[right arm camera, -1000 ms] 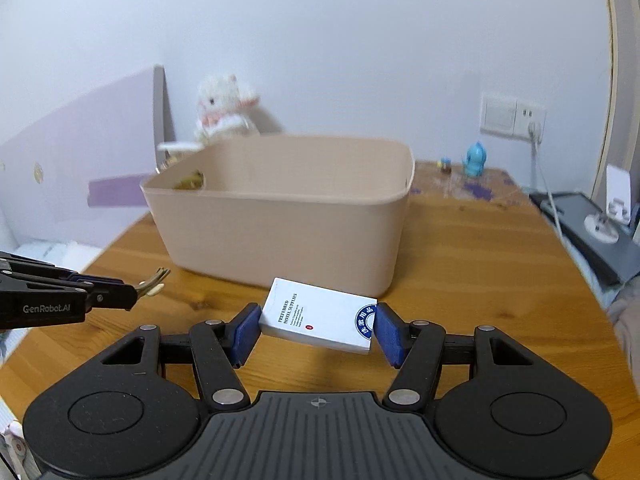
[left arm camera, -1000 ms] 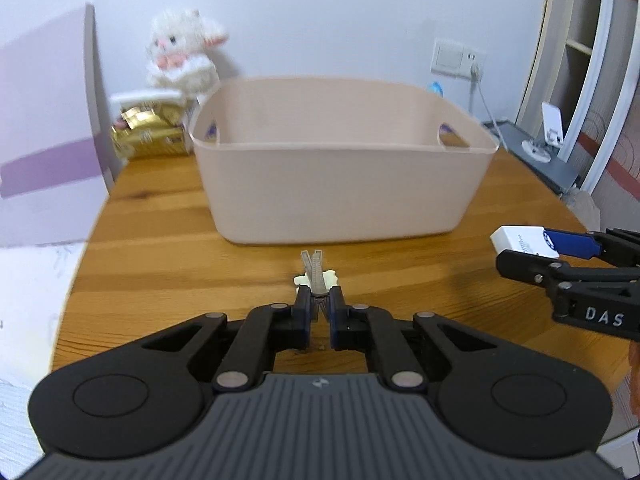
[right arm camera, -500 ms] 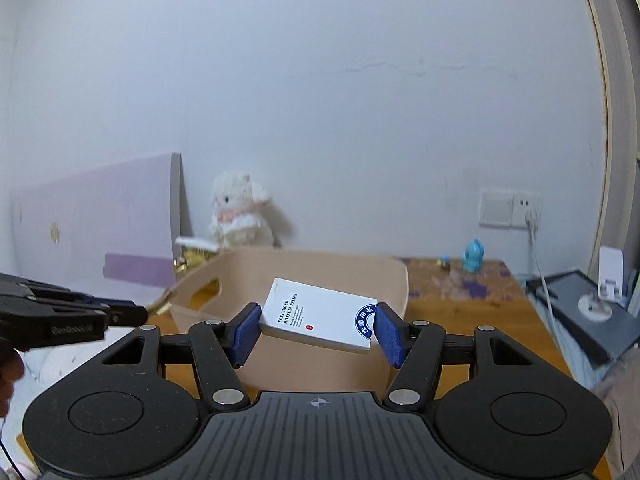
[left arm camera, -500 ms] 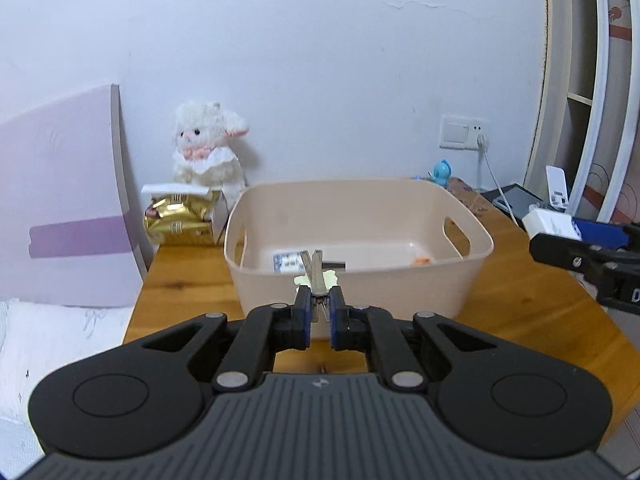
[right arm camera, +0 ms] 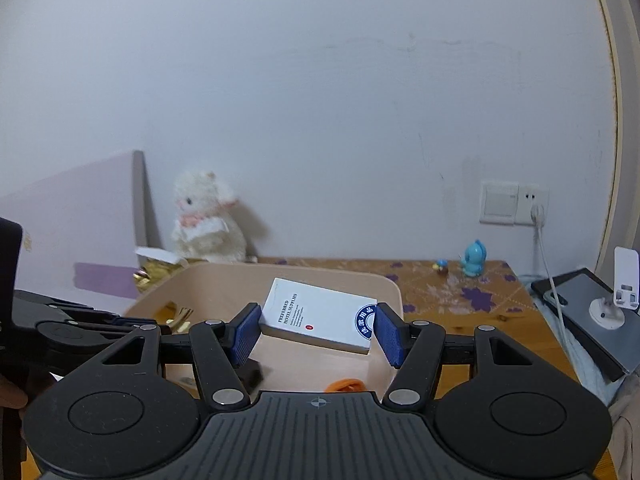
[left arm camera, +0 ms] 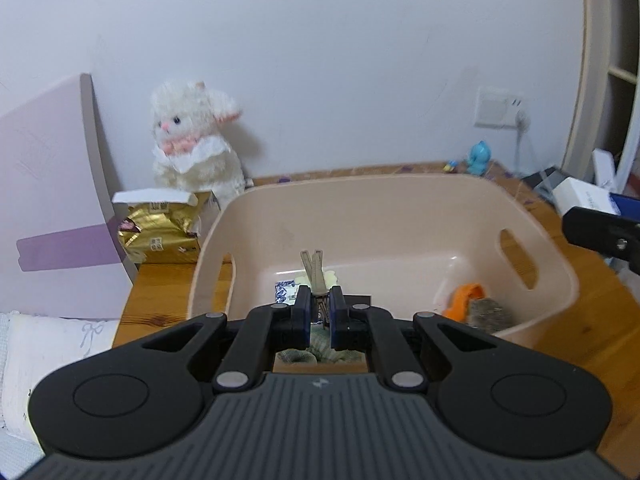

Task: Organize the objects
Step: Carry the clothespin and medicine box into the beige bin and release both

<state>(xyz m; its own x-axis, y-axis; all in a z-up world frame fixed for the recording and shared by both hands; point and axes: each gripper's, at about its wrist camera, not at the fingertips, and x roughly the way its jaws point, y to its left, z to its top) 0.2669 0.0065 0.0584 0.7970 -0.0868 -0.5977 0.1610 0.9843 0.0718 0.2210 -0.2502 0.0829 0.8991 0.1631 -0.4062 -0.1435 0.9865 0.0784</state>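
Over the beige bin [left arm camera: 532, 216] on the wooden table [left arm camera: 600, 304], the left gripper [left arm camera: 319, 314] was clamped on a small bunch of keys [left arm camera: 313, 271], held above the bin's near side. The right gripper [right arm camera: 316, 326] gripped a white box [right arm camera: 320, 312] by its ends, above the bin's right rim. Inside the bin lay an orange thing [left arm camera: 464, 300] and a grey lump [left arm camera: 490, 312] in the right near corner.

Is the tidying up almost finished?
Partly. The beige basket already holds an orange thing and other small items. The left gripper holds keys over the basket; the right gripper holds a white box above it. Both still need dropping in.
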